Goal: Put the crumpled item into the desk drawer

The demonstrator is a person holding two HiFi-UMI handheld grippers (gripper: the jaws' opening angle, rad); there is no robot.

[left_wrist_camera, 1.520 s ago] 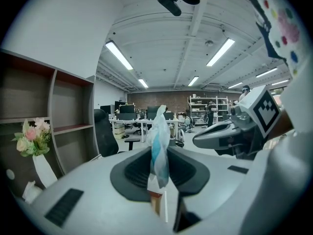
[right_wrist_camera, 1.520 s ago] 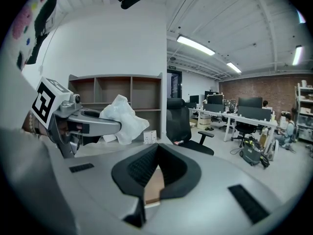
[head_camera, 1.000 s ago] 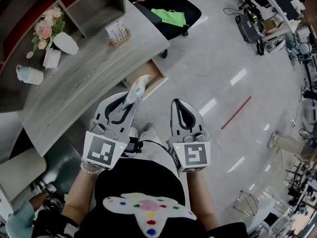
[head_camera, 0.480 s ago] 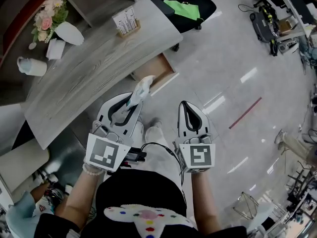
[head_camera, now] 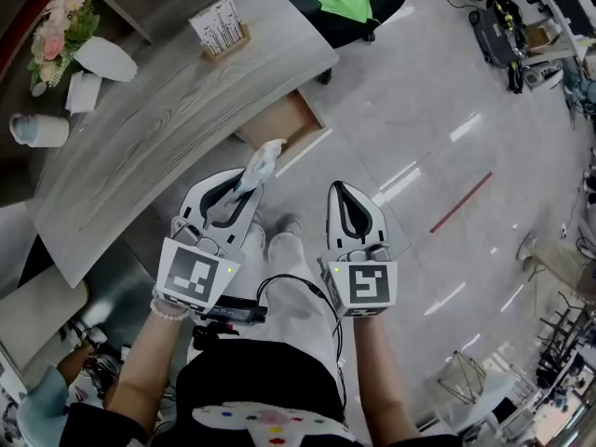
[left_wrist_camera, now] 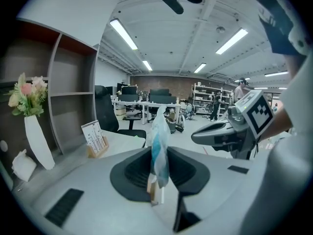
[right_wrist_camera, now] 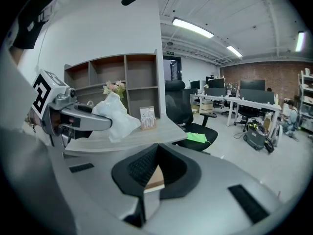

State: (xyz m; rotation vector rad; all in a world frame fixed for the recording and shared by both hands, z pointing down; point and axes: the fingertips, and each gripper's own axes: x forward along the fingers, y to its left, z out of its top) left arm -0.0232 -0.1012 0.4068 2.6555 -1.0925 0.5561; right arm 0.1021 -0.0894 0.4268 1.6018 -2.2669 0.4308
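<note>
The crumpled item (head_camera: pixel 260 162), a white and blue wad, sticks out past the tips of my left gripper (head_camera: pixel 248 182), which is shut on it. In the left gripper view the crumpled item (left_wrist_camera: pixel 159 150) stands upright between the pads. It hangs just in front of the open wooden desk drawer (head_camera: pixel 279 119), under the grey desk (head_camera: pixel 168 128). To the right, my right gripper (head_camera: pixel 338 192) is shut and holds nothing. In the right gripper view, brown drawer wood (right_wrist_camera: pixel 155 180) shows below my right gripper (right_wrist_camera: pixel 156 153), and the crumpled item (right_wrist_camera: pixel 116 116) is at left.
On the desk stand a white vase (head_camera: pixel 102 59) with flowers, a white mug (head_camera: pixel 37 128) and a card holder (head_camera: pixel 219 28). A black office chair (head_camera: pixel 358 17) with a green cloth (head_camera: pixel 337 0) sits beyond the desk end. The person's feet (head_camera: pixel 284 240) are on the glossy floor.
The view has shifted, so the desk and open drawer sit higher and further left. My left gripper keeps its hold on the crumpled item, now closer to the drawer front. The right gripper stays shut beside it.
</note>
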